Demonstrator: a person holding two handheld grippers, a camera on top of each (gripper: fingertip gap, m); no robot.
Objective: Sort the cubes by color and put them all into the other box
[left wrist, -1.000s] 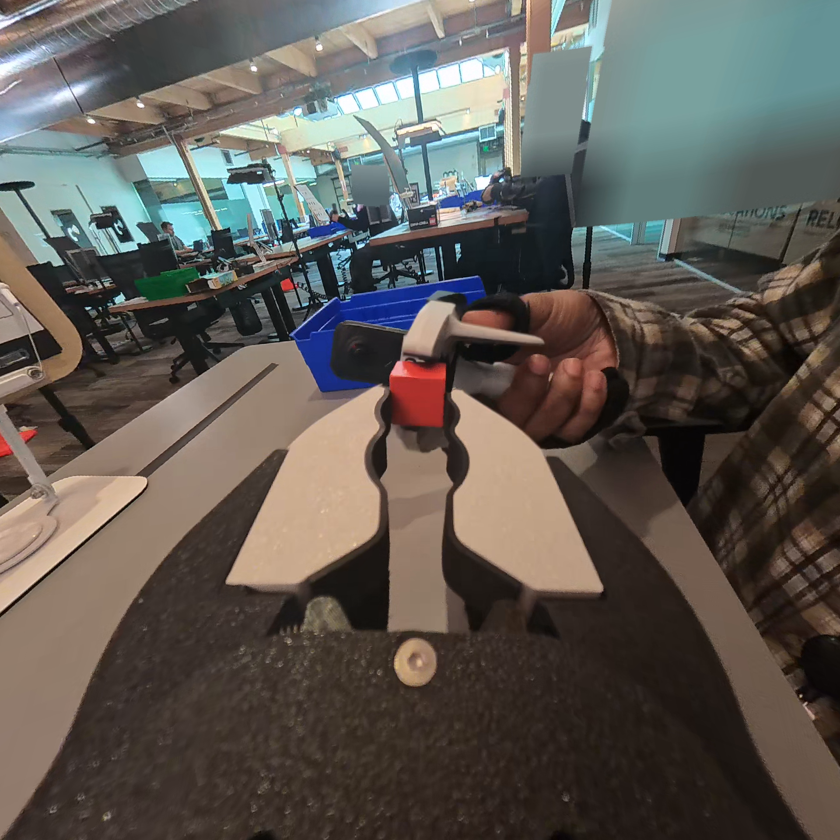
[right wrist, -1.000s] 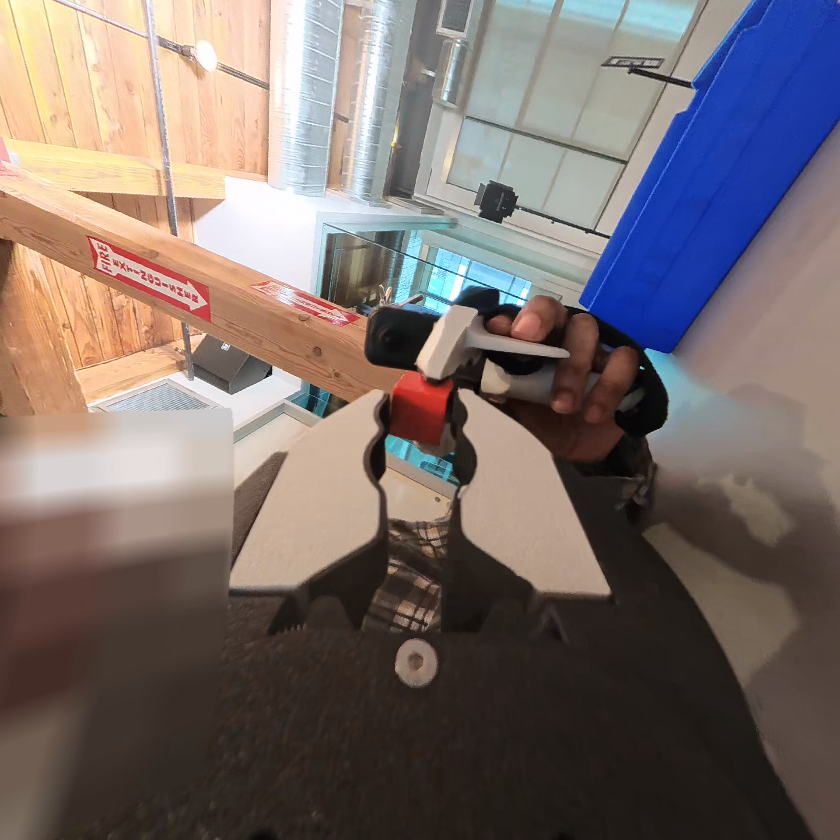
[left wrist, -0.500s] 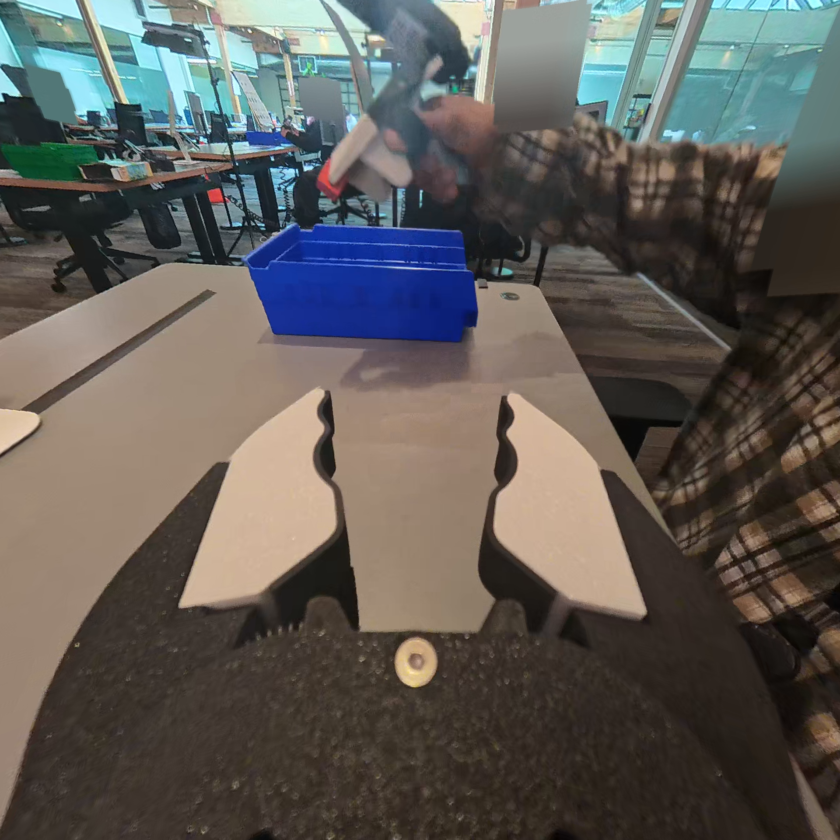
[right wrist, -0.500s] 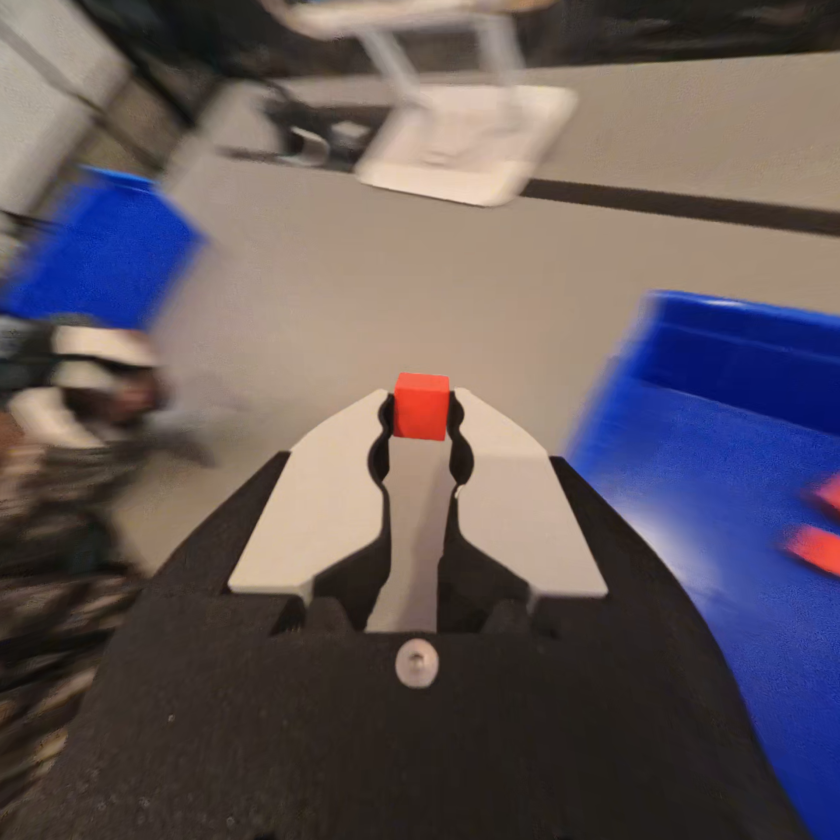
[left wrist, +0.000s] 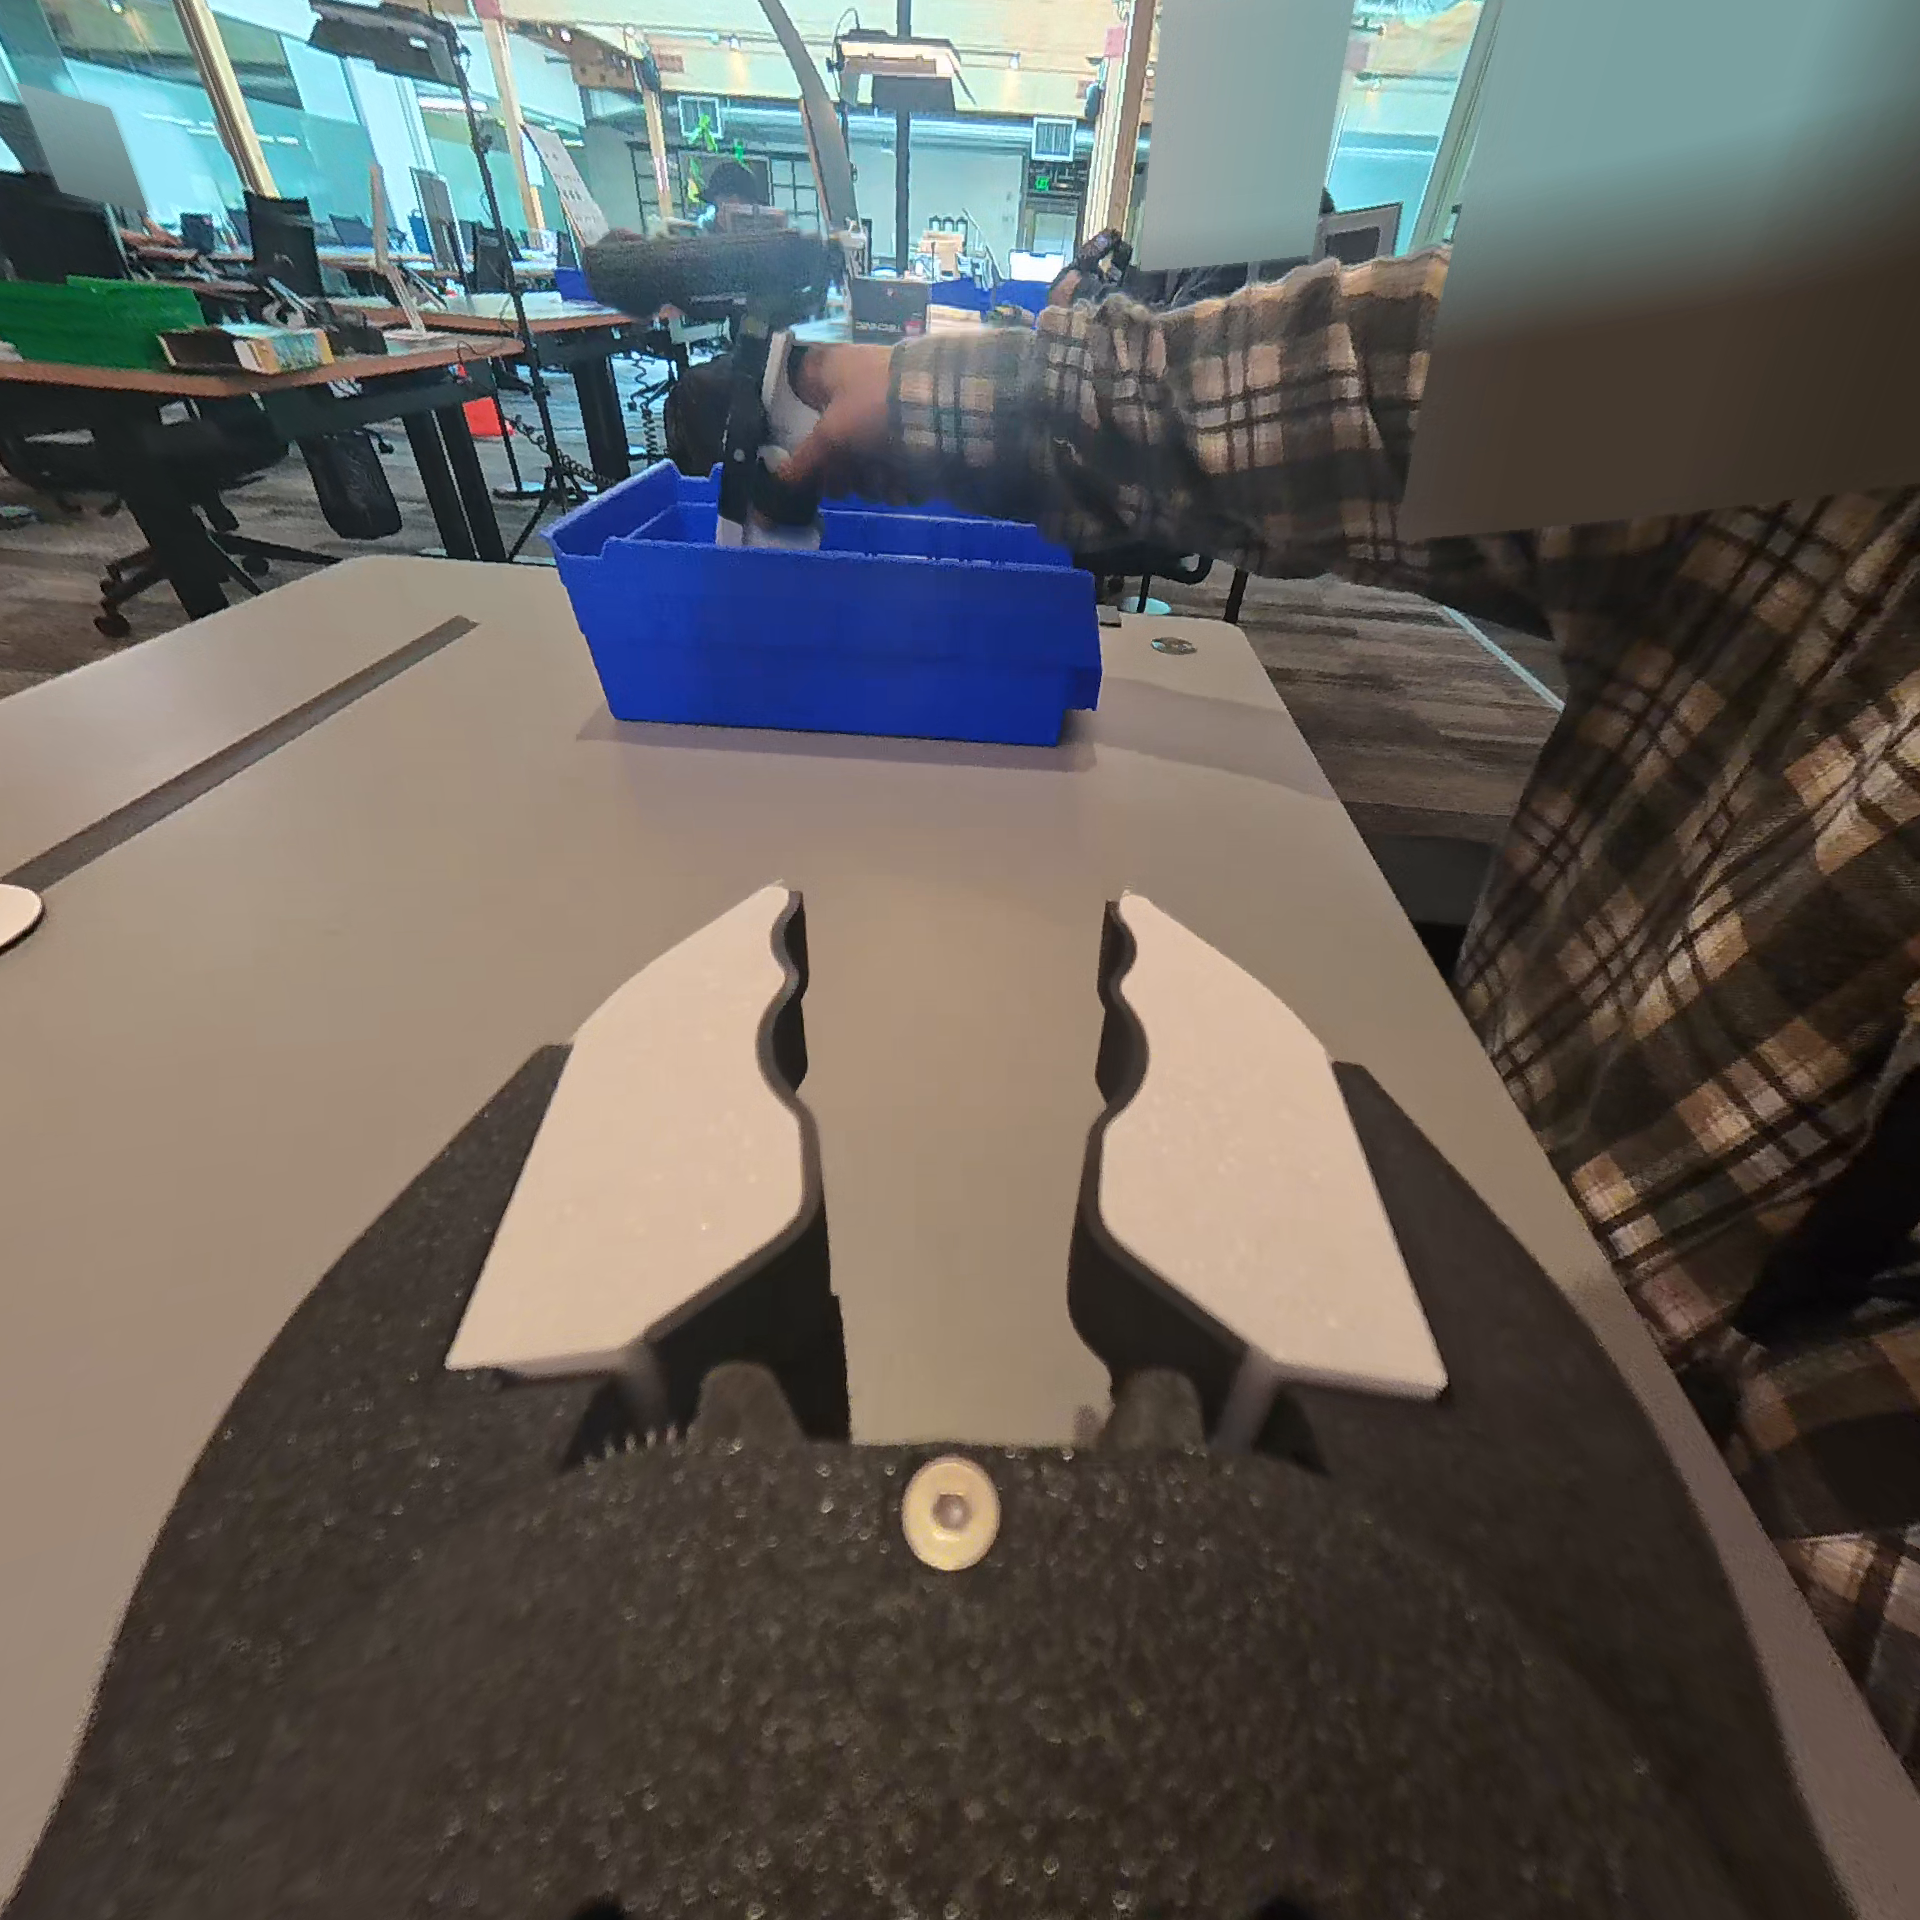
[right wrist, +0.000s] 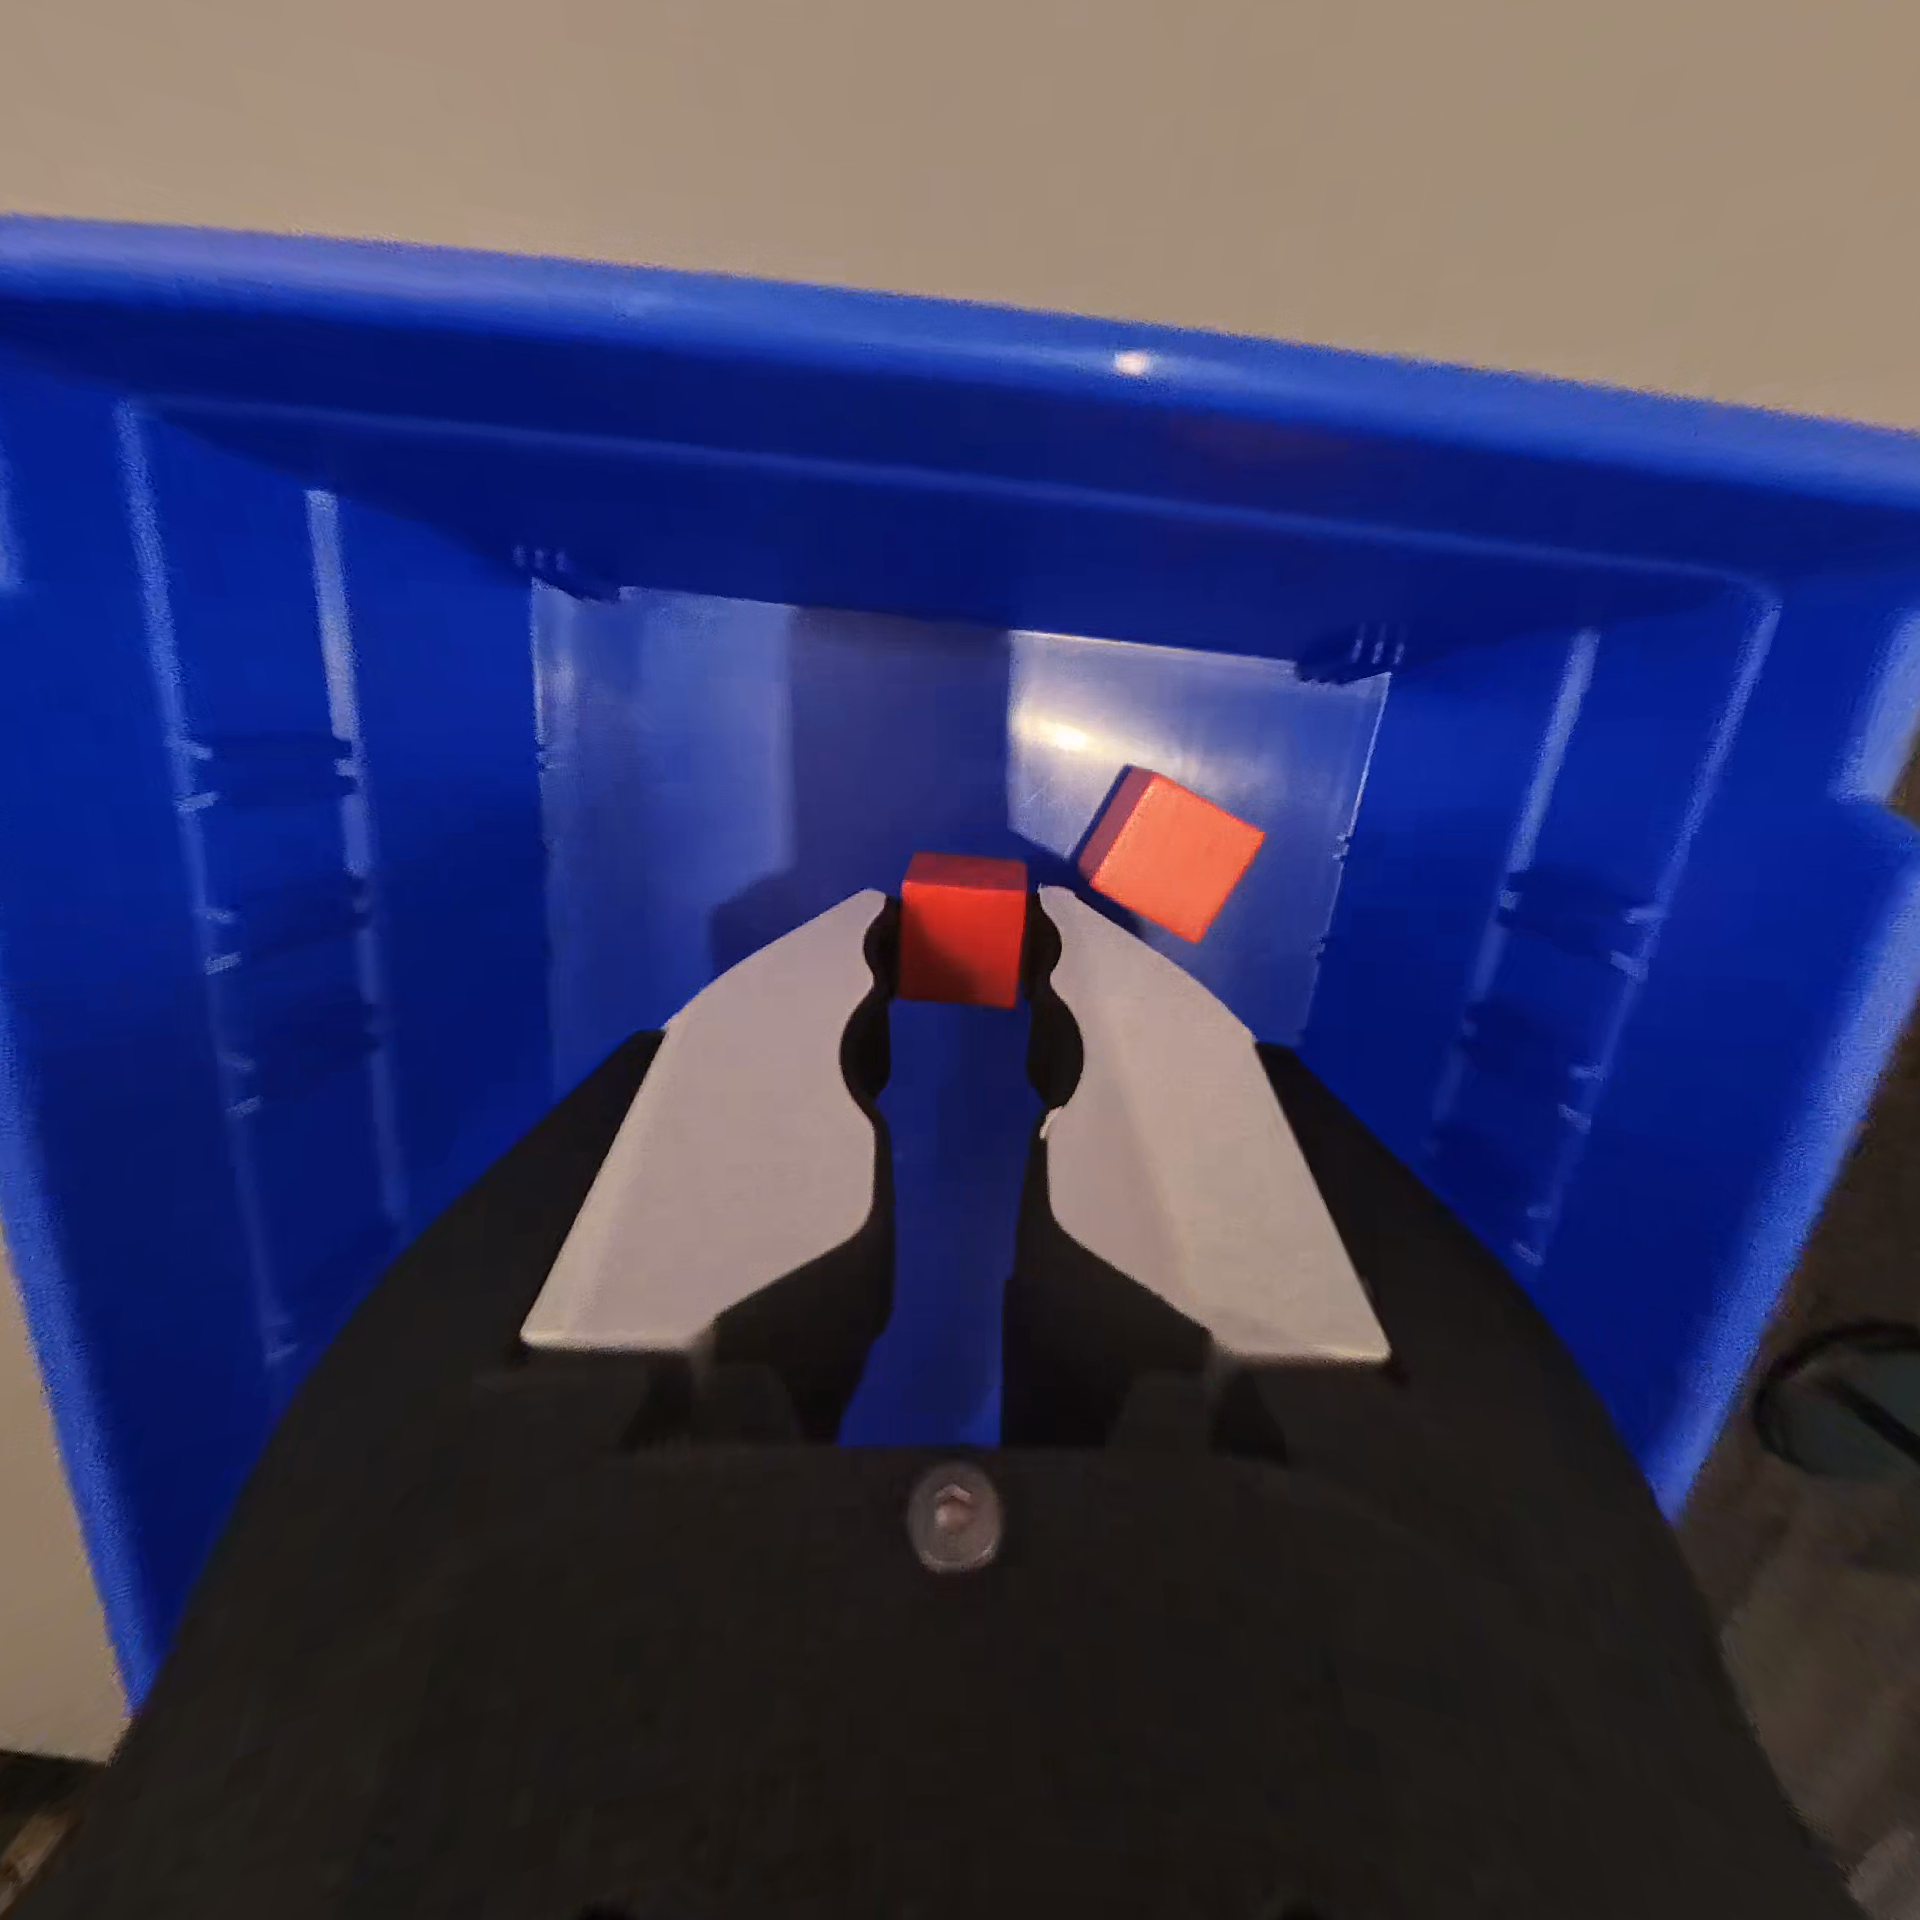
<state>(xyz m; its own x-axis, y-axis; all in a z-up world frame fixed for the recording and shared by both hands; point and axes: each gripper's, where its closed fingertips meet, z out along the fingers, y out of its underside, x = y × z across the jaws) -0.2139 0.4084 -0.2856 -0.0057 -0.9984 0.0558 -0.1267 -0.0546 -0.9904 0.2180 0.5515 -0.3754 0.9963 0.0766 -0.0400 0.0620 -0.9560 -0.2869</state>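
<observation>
The right gripper (right wrist: pixel 961 914), handed the red cube (right wrist: pixel 961 943) a second ago, now holds it clamped inside the blue box (right wrist: pixel 935 353) beside another red cube (right wrist: pixel 1169 864), ready for release. The left gripper (left wrist: pixel 951 914) hangs open and empty above the table (left wrist: pixel 416 831).

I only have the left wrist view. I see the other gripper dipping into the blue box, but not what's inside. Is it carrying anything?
Observer: Yes. The right gripper has its jaws shut on a red cube.
Operator: Is the cube down on the floor of the box yet?
Observer: I cannot tell; the cube is inside the walls of the blue box, but whether it touches the floor is not clear.
Operator: Anything else in there?
Observer: One more red cube lies on the box floor, just right of the held one and turned at an angle.
</observation>
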